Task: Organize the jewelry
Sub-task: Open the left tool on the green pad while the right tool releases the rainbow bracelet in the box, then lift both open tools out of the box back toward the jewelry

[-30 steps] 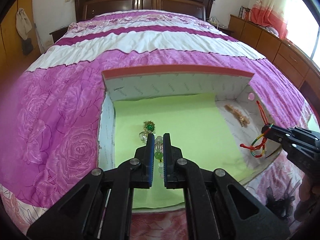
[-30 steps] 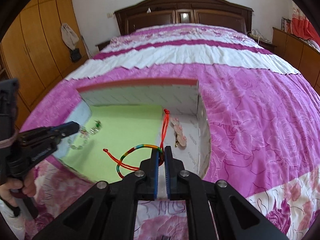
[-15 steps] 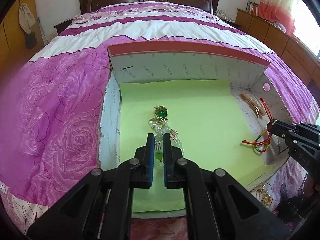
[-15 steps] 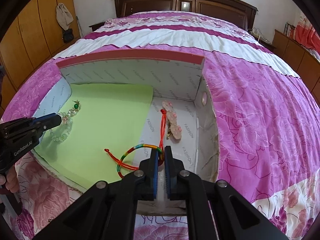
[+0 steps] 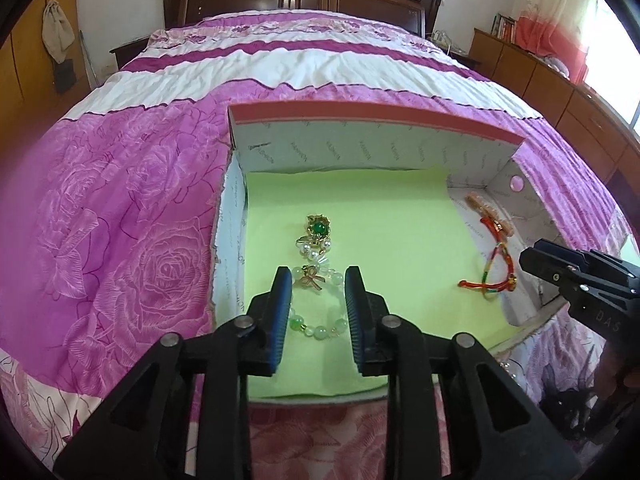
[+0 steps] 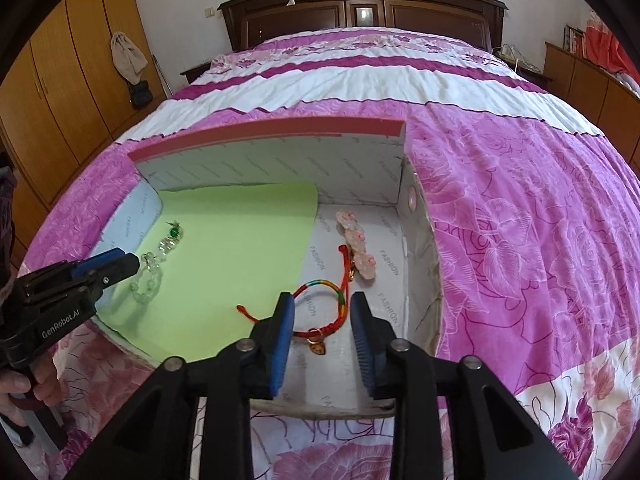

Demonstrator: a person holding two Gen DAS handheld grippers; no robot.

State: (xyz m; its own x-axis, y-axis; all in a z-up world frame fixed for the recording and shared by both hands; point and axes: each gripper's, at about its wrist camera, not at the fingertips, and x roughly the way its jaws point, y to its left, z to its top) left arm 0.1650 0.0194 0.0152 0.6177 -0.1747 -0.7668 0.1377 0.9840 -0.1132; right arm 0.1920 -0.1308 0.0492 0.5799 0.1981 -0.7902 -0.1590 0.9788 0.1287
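An open cardboard box point(image 5: 376, 122) lies on the bed, lined with a green sheet point(image 5: 384, 232). A pale green bead bracelet point(image 5: 320, 330) with a gold bow lies on the sheet, between the open fingers of my left gripper point(image 5: 319, 280). A green-stone brooch point(image 5: 318, 227) lies just beyond it. A red and multicoloured cord bracelet point(image 6: 320, 312) with a gold charm lies on the box floor, between the open fingers of my right gripper point(image 6: 323, 306). It also shows in the left wrist view point(image 5: 494, 268). A pink hair clip point(image 6: 356, 242) lies further in.
The box point(image 6: 272, 130) sits on a pink and white floral bedspread point(image 6: 520, 220). Its far wall stands upright, its near edge is low. A dark wooden headboard point(image 6: 360, 8) is at the back, wardrobes point(image 6: 60, 80) on the left, cabinets point(image 5: 560, 92) on the right.
Both grippers lowered into the box and opened. The bead bracelet now lies free on the green sheet and the cord bracelet lies free on the box floor.
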